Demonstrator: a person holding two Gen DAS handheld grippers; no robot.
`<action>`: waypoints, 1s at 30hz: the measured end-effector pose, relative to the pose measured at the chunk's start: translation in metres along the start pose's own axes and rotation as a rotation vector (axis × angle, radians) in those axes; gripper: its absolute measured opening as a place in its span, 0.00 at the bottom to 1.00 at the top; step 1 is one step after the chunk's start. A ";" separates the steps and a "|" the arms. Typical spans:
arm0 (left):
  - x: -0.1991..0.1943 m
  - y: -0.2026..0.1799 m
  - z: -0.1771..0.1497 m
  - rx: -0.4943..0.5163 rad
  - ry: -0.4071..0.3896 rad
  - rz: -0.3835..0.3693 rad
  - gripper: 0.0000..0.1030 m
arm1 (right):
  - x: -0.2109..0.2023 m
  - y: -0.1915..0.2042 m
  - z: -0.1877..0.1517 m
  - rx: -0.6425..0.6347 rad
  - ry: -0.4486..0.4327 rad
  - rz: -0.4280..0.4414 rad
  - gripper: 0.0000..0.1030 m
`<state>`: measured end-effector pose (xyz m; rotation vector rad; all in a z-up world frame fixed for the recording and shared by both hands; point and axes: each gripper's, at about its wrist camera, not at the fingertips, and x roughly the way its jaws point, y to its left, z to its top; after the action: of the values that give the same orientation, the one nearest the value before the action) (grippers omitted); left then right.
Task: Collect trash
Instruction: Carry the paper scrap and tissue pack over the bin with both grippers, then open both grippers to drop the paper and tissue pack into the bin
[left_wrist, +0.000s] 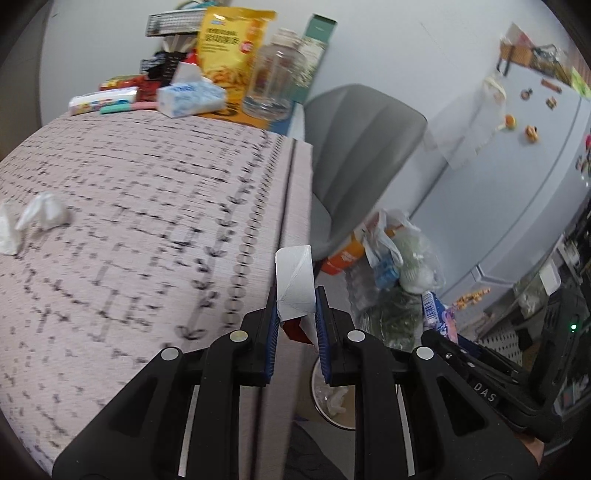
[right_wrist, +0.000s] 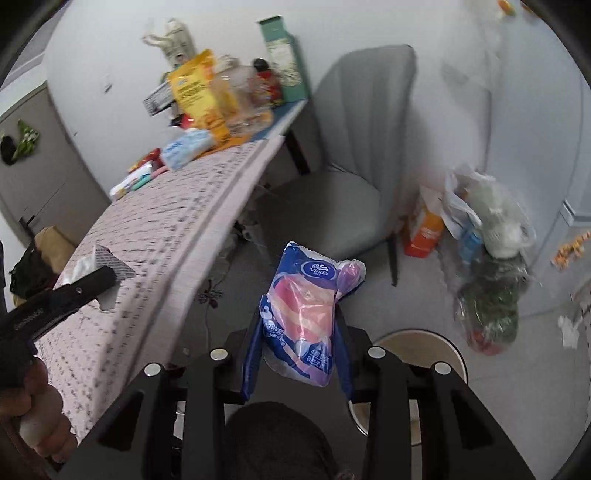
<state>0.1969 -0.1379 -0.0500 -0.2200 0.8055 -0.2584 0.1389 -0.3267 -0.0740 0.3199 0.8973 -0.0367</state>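
Patterned tablecloth (left_wrist: 147, 206) edge below: paper scrap (left_wrist: 295, 284) is clamped by left gripper (left_wrist: 296, 317), Vinda wrapper (right_wrist: 306, 314) by right gripper (right_wrist: 299, 332); bin (right_wrist: 421, 343) could be missed if released early.

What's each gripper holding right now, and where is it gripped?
The left gripper pinches a folded white carton across its lower half. The right gripper clamps an empty tissue wrapper around its middle.
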 end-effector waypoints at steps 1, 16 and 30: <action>0.006 -0.008 -0.001 0.012 0.011 -0.006 0.18 | 0.002 -0.009 -0.003 0.014 0.004 -0.007 0.33; 0.081 -0.076 -0.024 0.108 0.168 -0.048 0.18 | 0.047 -0.112 -0.038 0.185 0.105 -0.071 0.37; 0.143 -0.117 -0.055 0.142 0.343 -0.124 0.18 | 0.073 -0.172 -0.060 0.308 0.141 -0.007 0.64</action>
<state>0.2351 -0.2984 -0.1505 -0.0922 1.1105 -0.4766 0.1105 -0.4659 -0.2093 0.6120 1.0333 -0.1611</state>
